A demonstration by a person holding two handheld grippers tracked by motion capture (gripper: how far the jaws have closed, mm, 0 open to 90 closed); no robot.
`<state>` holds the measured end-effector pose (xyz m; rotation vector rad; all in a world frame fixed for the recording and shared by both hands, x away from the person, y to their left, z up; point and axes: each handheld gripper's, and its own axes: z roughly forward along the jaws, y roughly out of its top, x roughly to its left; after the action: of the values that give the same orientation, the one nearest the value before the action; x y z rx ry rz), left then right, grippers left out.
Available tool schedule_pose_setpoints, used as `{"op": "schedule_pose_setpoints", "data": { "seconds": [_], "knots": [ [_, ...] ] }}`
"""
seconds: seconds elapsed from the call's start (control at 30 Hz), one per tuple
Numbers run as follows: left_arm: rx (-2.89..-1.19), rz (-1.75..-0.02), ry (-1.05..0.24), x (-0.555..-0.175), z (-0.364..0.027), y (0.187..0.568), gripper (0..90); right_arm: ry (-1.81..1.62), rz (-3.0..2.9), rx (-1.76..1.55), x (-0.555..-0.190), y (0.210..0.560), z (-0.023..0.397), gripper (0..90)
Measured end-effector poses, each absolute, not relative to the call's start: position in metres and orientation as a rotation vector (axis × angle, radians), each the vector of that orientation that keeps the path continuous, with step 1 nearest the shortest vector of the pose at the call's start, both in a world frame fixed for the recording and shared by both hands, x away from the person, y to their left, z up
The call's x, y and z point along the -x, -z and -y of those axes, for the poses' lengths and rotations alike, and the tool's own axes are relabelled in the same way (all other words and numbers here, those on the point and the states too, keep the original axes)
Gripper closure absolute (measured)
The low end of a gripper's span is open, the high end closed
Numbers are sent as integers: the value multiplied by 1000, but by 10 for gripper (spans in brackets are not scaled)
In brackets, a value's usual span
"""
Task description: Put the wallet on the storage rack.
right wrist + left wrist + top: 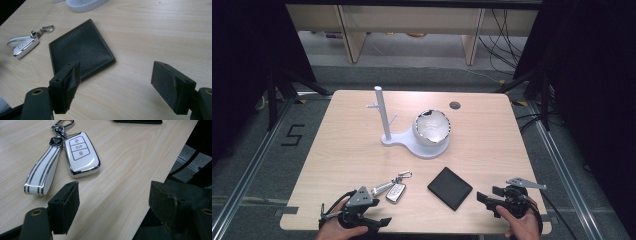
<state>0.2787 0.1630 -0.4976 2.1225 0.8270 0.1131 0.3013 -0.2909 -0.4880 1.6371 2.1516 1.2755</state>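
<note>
A white car key fob (395,192) with a white striped strap (42,173) and a metal clip lies near the table's front edge. To its right lies a black leather wallet (450,188), flat and shut. My left gripper (379,211) rests at the front left corner, open and holding nothing, with the fob (81,153) just beyond its jaws (115,192). At the front right, my right gripper (487,194) also stands open and holds nothing. The wallet (81,51) lies just ahead of its left jaw, which overlaps the wallet's near corner (116,67).
A white stand (384,112) with an upright pegged post and a round base (427,148) sits mid-table; a white bowl-like shell (432,127) rests on that base. A cable hole (455,105) is near the far edge. Bare wood (342,150) surrounds the items. The table edge drops off close to the left gripper.
</note>
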Motion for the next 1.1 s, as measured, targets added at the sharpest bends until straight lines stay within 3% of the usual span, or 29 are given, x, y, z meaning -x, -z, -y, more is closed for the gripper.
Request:
{"op": "schedule_pose_setpoints", "data": {
  "seconds": [0.4,0.7,0.97,1.1],
  "knots": [
    [-2108,-862,-114,-282,-161,494,241,-1262,-2153,-1613,-302,486,289,246],
    [-2084,-816,-156,-306,-148,475,249,-1246,-2178,-1624,-302,483,285,253],
    [-2111,-760,-144,-331,-112,472,303,-1243,-2213,-1671,-298,480,273,249],
    [-2135,-718,-149,-345,-96,468,379,-1266,-2239,-1656,-298,481,269,247]
  ]
}}
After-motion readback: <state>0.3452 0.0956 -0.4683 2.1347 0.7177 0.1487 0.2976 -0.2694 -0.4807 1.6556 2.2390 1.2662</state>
